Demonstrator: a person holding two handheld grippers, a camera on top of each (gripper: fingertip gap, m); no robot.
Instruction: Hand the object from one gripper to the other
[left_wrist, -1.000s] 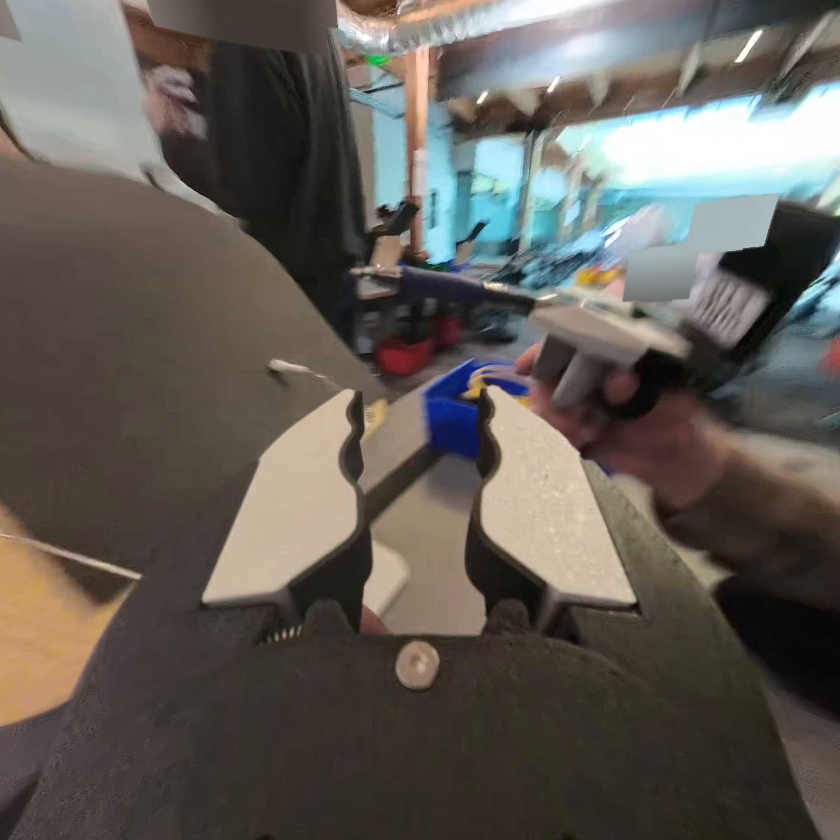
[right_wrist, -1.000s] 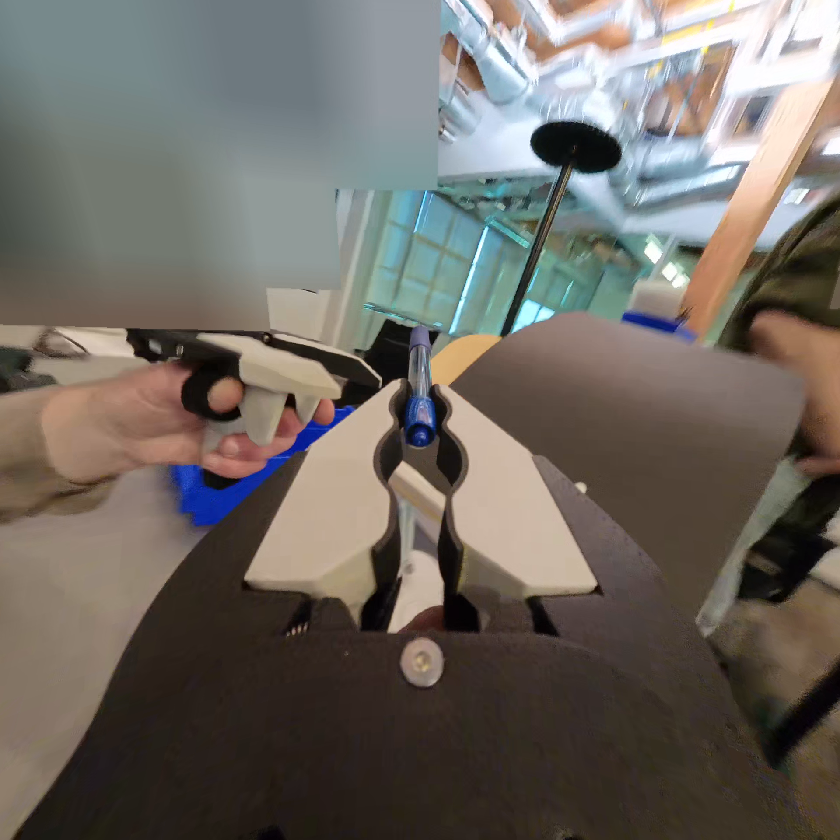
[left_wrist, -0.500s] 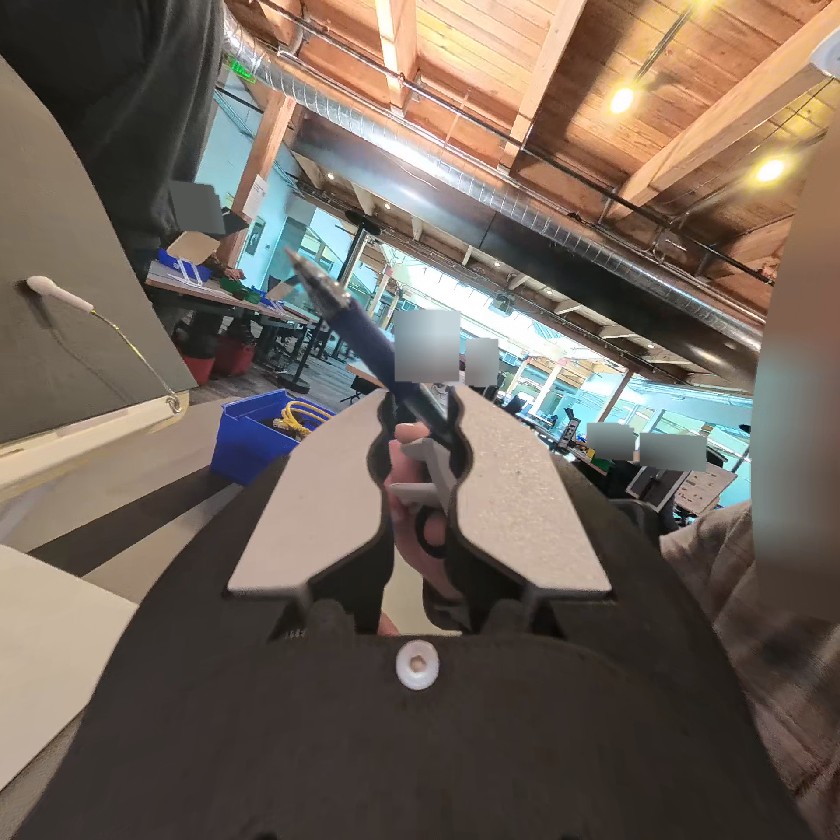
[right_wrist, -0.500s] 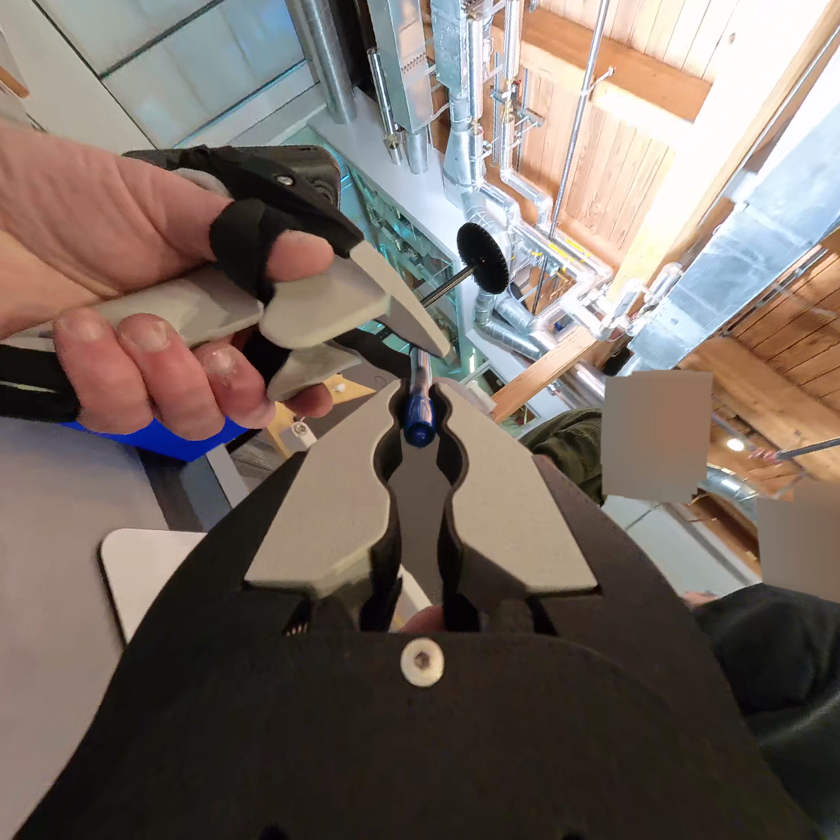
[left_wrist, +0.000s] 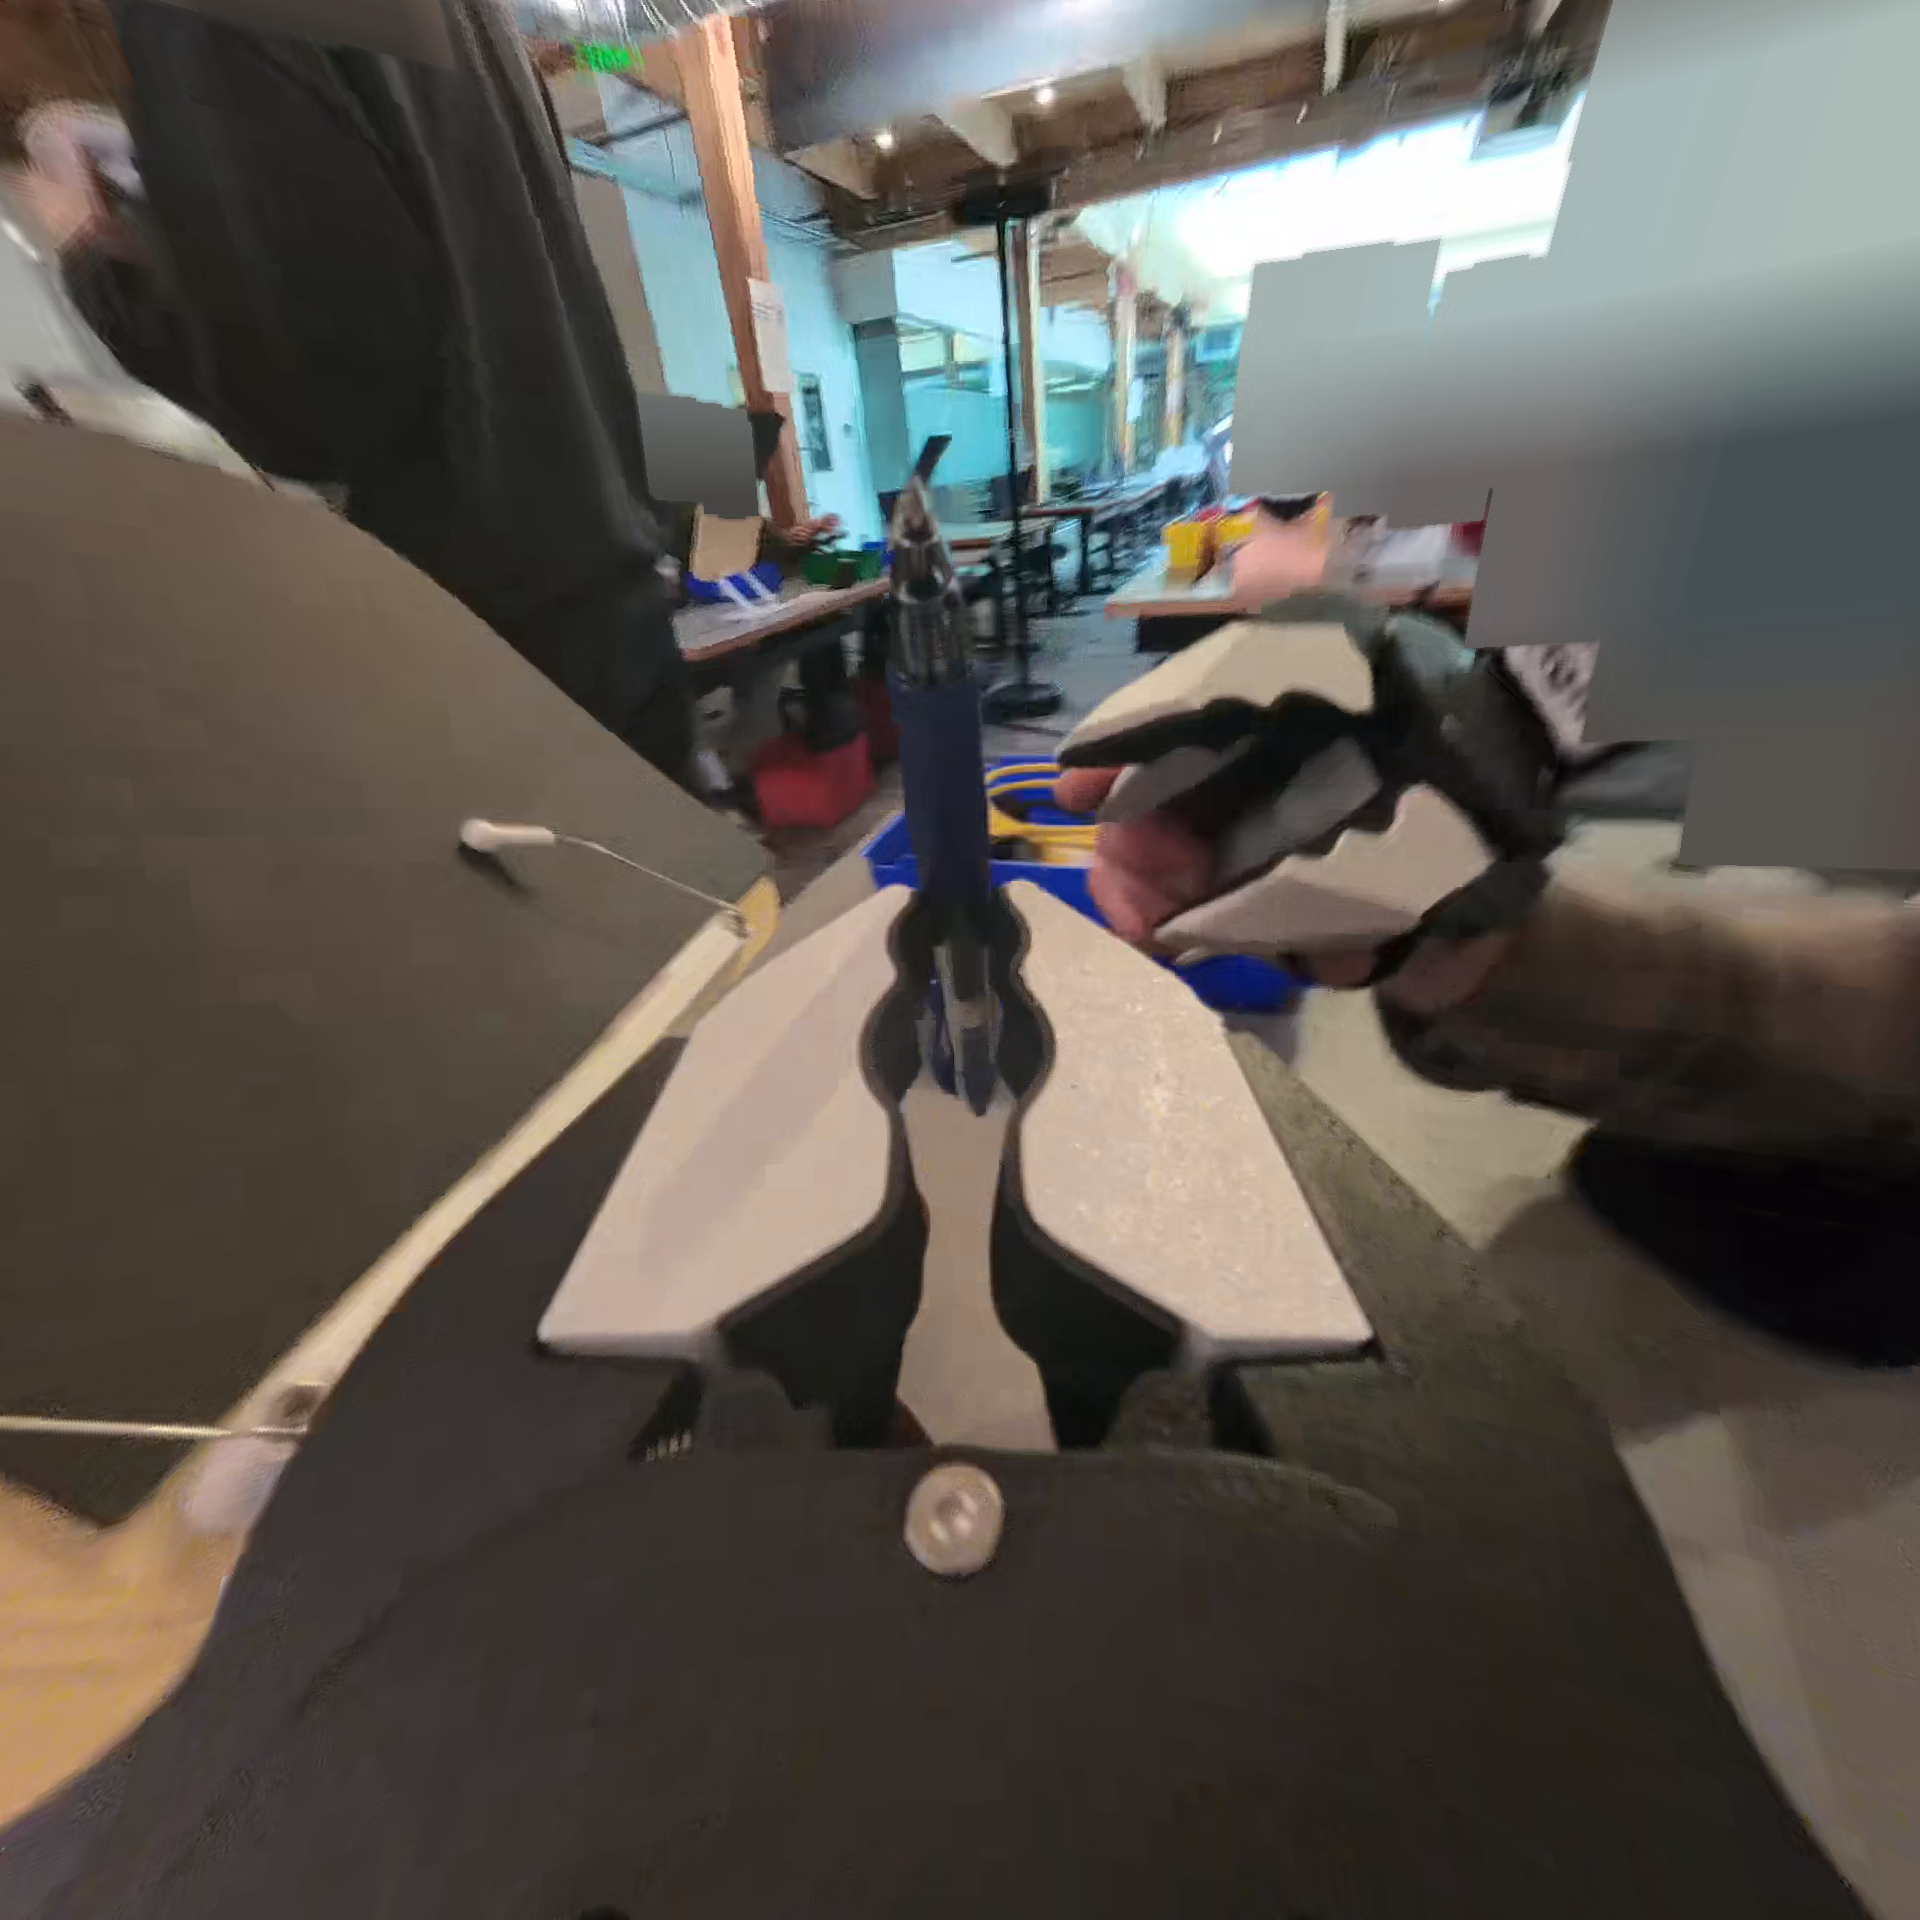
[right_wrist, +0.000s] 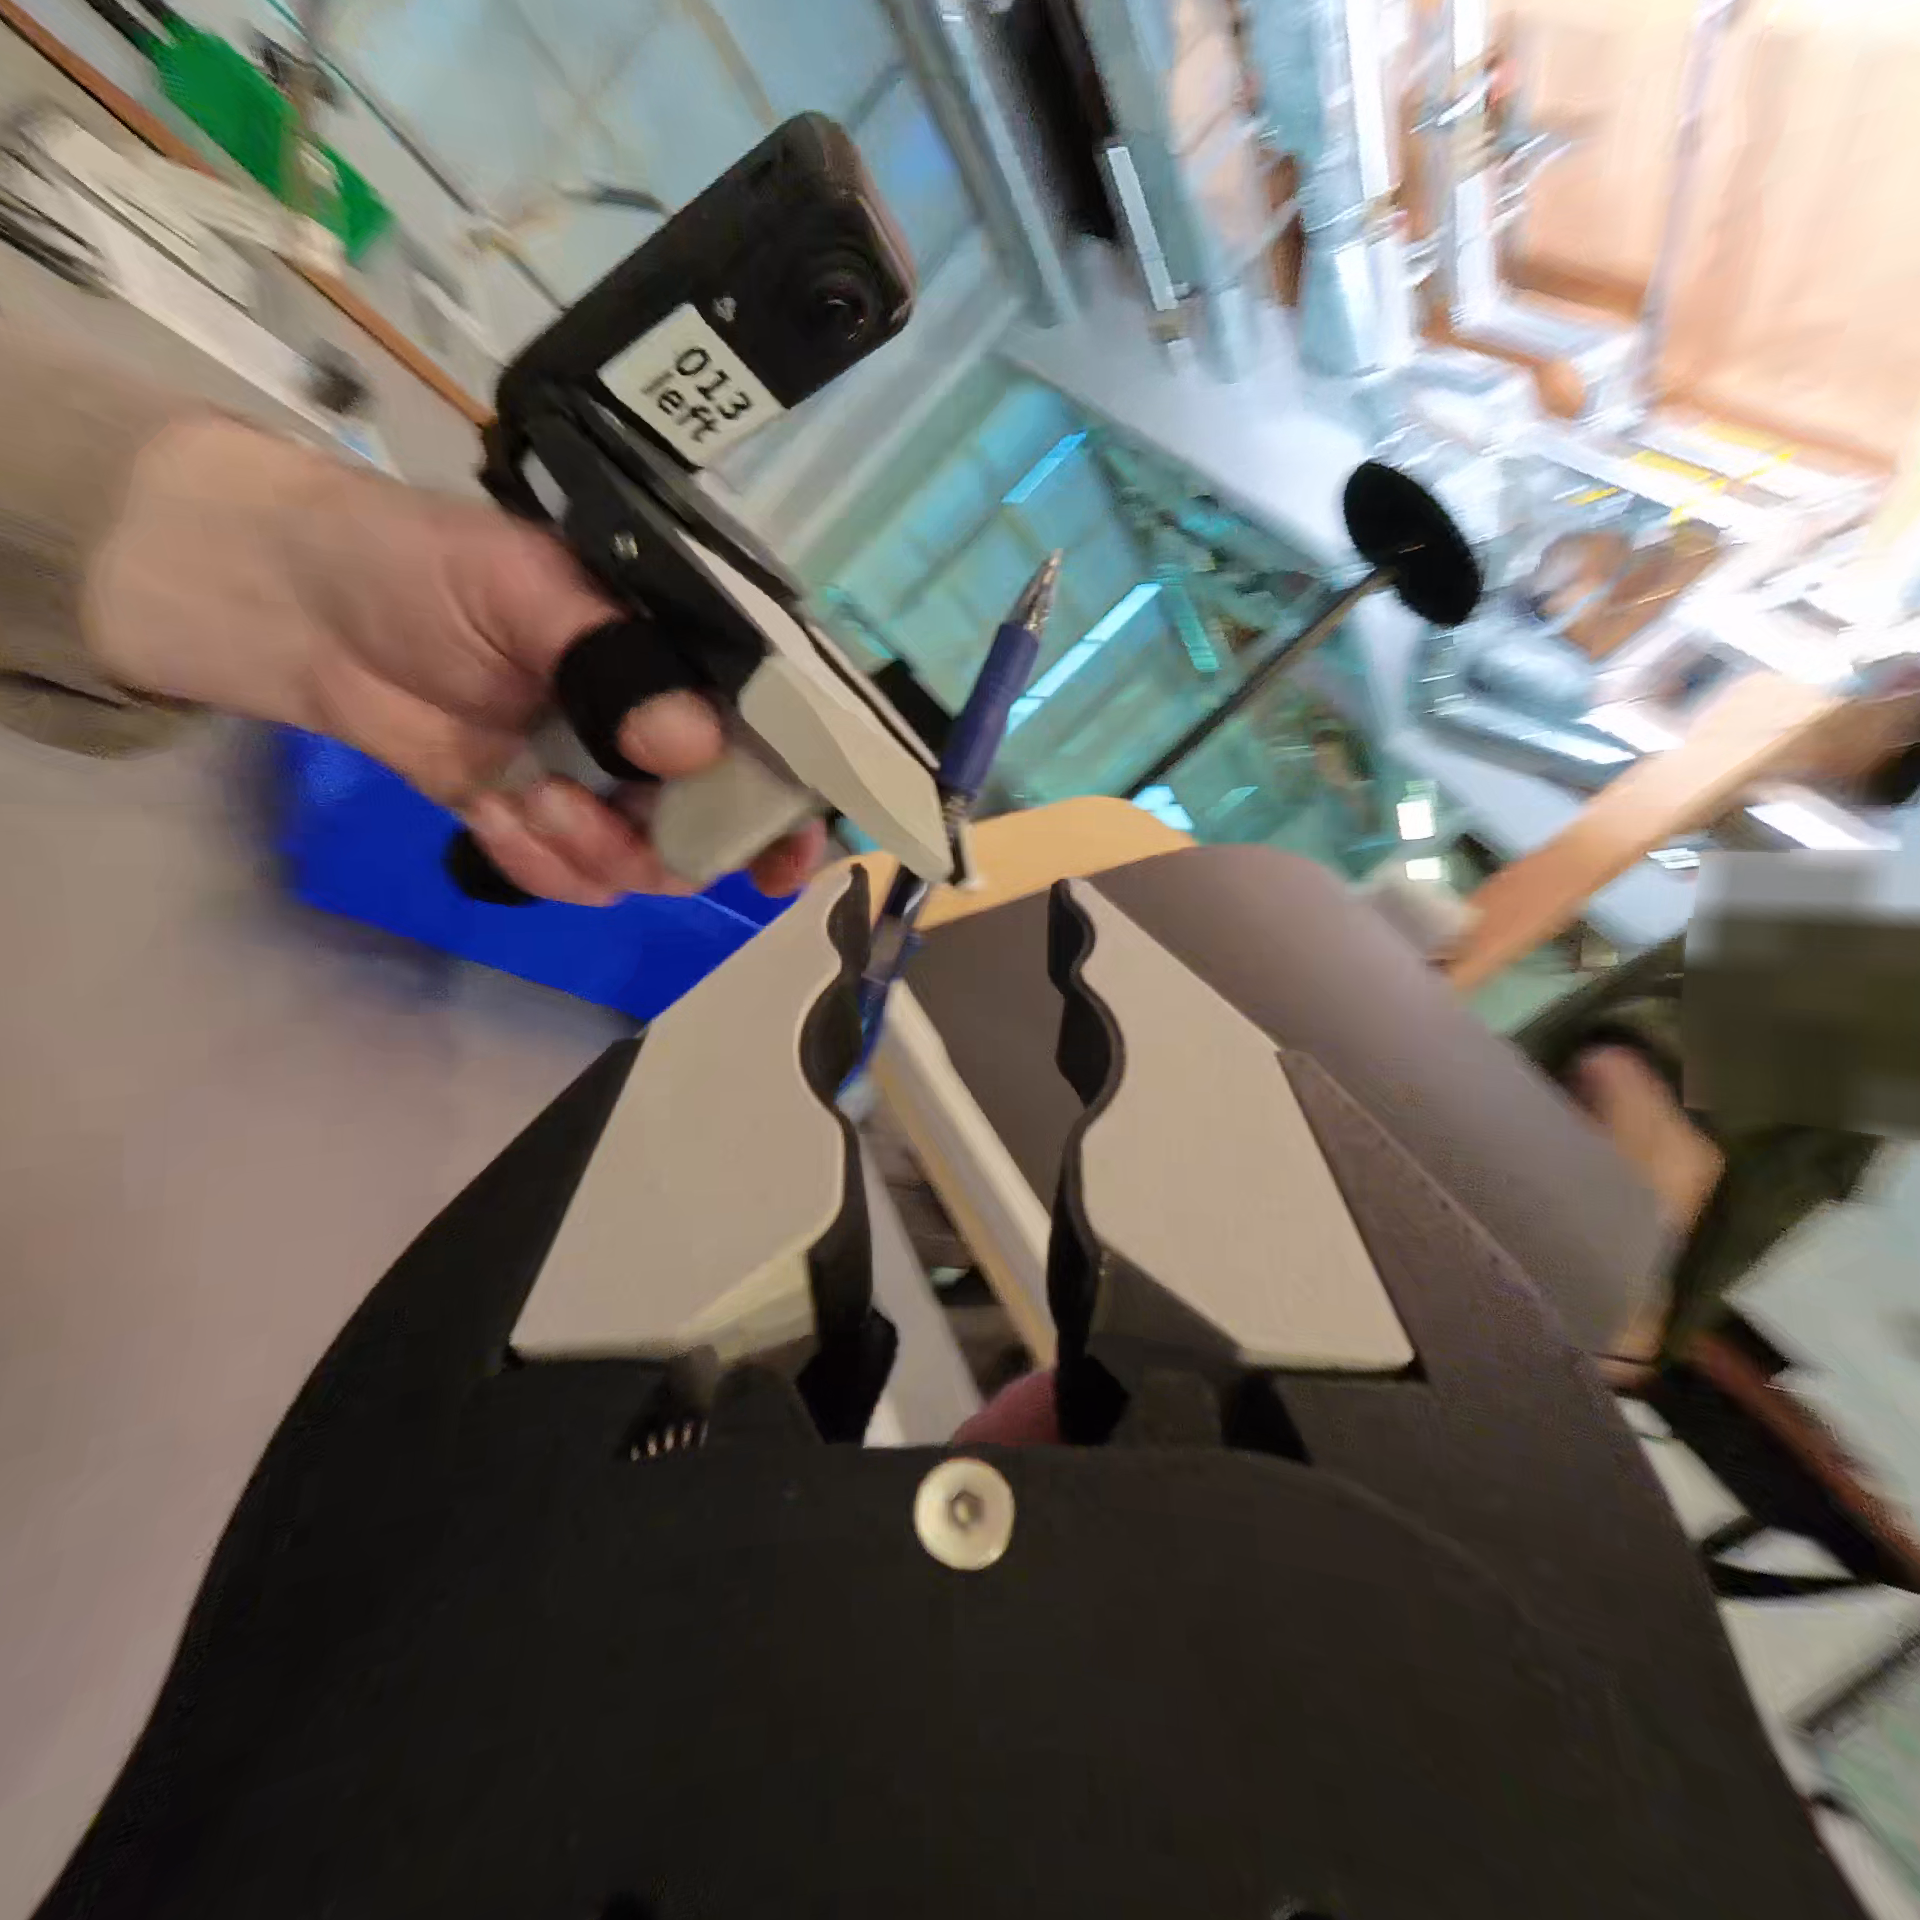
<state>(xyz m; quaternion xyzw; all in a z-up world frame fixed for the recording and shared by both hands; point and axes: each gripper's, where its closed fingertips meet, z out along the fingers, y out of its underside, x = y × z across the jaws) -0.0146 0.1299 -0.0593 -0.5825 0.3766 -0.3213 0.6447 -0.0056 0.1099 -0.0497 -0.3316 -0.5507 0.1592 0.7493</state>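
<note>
Blue-barrelled pen (left_wrist: 940, 810) is clamped near the tips of the left gripper (left_wrist: 956, 935), standing nearly upright out past the grey fingers (left_wrist: 790, 1122) with its metal point up; its lower end shows in the slot between them. Left of that in the left wrist view: a dark curved panel (left_wrist: 260, 831) with a small white clip on a thin wire (left_wrist: 509, 834) — blurred toward the edge. Behind the pen, a blue bin (left_wrist: 1226, 977) with yellow cable in it, partly hidden. Right of the pen is the right gripper (left_wrist: 1112, 842), held in a hand (left_wrist: 1153, 873), jaws spread apart with nothing between them, just beside the pen but not touching it as far as the blur lets me tell. Right wrist view, left to right: a hand (right_wrist: 364, 644) gripping the left gripper (right_wrist: 940, 842), black camera body (right_wrist: 748, 301) on top, blue bin (right_wrist: 499, 894) behind it. The pen (right_wrist: 987, 707) sticks up at a slant from those closed tips, point upward. Its lower end runs down alongside the left finger (right_wrist: 717, 1122) of the right gripper (right_wrist: 951, 904) — can't tell whether it touches. That gripper's jaws stand wide, empty. Grey tabletop (right_wrist: 156, 1143) lower left; a black disc on a pole (right_wrist: 1413, 545) upper right.
</note>
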